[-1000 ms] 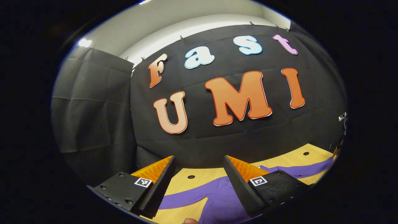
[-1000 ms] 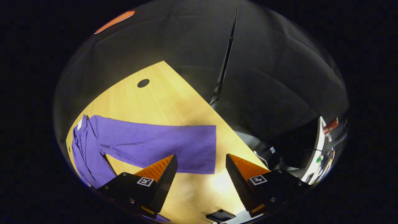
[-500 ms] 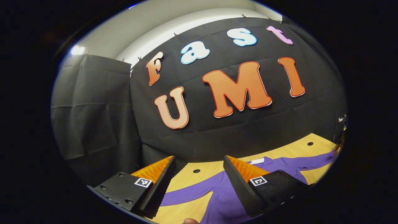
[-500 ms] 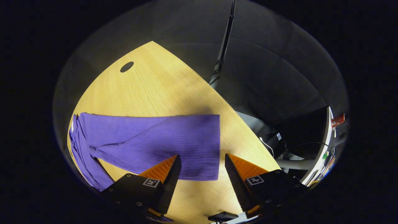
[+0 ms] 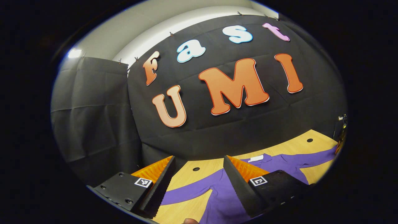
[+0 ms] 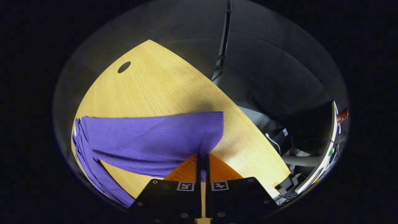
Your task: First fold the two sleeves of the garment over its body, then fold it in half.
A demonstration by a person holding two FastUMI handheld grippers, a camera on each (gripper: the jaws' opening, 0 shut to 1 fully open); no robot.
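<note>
The purple garment [image 6: 140, 140] lies spread on the table [image 6: 161, 90], its ribbed sleeve [image 6: 174, 133] reaching out toward the table's near edge. In the right gripper view the right tool [image 6: 202, 160] has its fingers pressed together on the cuff end of that sleeve, and the cloth there is puckered and drawn up into the pinch while the rest of the sleeve lies flat. The body of the garment runs off to the left in that view, bunched in folds near the table's rim. In the left gripper view the garment [image 5: 224, 199] shows from the other side: its body lies under and between the fingers, one sleeve [image 5: 186, 194] stretches left and the other [image 5: 311, 157] runs right toward the table's far corner, and a small white tag [image 5: 256, 158] sits at the neck. The left tool [image 5: 199, 165] hovers above the cloth with its fingers wide apart, gripping nothing. The table [image 5: 292, 146] is pale wood with small dark round holes [image 5: 196, 169] in it. Beyond its edge in the right gripper view stand a thin dark pole [image 6: 222, 46] and some gear with cables [image 6: 273, 140] lower down.
</note>
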